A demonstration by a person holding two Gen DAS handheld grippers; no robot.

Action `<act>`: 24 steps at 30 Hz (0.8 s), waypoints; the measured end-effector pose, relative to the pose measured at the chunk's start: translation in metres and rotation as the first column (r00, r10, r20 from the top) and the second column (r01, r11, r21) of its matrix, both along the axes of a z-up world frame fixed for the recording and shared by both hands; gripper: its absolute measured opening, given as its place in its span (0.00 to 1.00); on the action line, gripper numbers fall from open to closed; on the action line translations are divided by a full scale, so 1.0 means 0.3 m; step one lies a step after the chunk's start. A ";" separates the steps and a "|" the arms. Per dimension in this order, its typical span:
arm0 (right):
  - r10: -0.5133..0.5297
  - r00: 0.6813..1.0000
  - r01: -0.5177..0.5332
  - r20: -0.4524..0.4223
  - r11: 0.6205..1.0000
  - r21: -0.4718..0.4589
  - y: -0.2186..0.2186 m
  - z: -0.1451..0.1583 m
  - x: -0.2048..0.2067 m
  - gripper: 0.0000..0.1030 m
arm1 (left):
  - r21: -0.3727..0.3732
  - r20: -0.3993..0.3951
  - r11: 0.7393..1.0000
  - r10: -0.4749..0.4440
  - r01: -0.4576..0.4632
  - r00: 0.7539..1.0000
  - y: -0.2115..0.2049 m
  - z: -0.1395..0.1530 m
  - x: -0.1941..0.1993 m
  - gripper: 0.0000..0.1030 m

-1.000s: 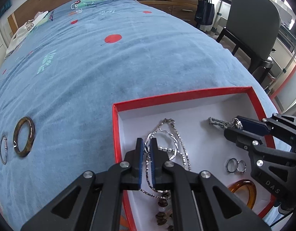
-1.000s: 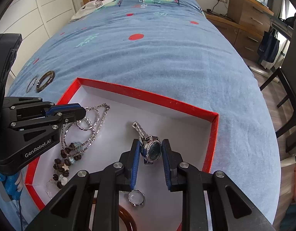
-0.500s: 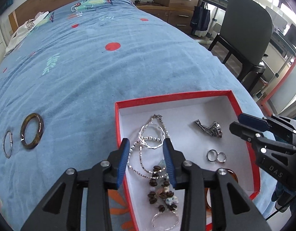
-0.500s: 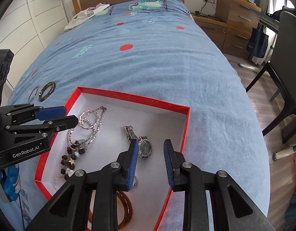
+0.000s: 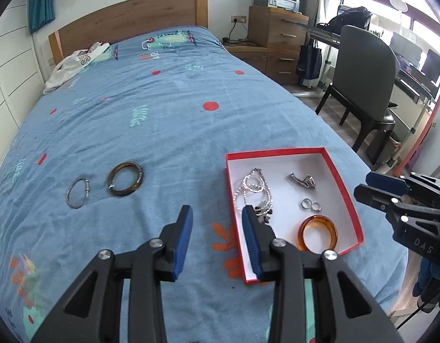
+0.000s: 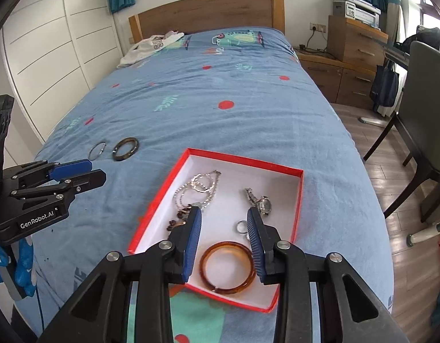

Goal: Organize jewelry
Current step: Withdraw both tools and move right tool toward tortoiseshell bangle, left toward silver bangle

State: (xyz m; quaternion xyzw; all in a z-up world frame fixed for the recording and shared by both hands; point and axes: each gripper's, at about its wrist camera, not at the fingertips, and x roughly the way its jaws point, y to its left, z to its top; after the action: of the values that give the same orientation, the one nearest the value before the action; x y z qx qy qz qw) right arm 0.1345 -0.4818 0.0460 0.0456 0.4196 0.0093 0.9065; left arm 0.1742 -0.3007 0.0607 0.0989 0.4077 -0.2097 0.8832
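Blue bedspread (image 5: 168,120) covers the bed; a red box (image 5: 347,188) sits on it, already holding chains, a watch and rings. Left of the box lie a dark bangle (image 5: 125,179) and a thin silver hoop (image 5: 77,193), probably stiff, light and slippery: pinch across the rim. Left gripper (image 5: 217,230) and right gripper (image 6: 224,230) both gape, empty.

The left tool (image 5: 217,230) hangs empty, fingers spread, beside the red box (image 5: 347,181) of jewelry.

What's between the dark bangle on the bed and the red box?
Only bare blue bedspread between the dark bangle and the red box; the left wrist view shows it.
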 end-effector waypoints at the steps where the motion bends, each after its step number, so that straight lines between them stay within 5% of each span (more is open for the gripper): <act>1: 0.005 1.000 -0.005 0.009 1.000 0.001 0.022 0.016 -0.019 0.35 | 0.004 0.015 1.000 0.008 -0.008 1.000 0.020 0.016 -0.022 0.33; 4: 0.018 0.999 -0.018 0.027 1.000 0.005 0.075 0.051 -0.069 0.41 | 0.011 0.059 0.999 0.039 -0.040 0.997 0.089 0.061 -0.094 0.35; 24: 0.132 0.988 -0.135 0.079 0.991 0.027 0.472 0.134 -0.234 0.44 | -0.027 0.215 0.975 0.222 -0.221 0.951 0.563 0.172 -0.380 0.50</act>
State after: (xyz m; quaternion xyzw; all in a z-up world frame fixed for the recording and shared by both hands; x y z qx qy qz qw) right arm 0.0641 -0.3402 0.0863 0.0317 0.3865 0.0784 0.9184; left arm 0.0602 -0.1319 0.1125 0.0737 0.3172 -0.0979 0.9404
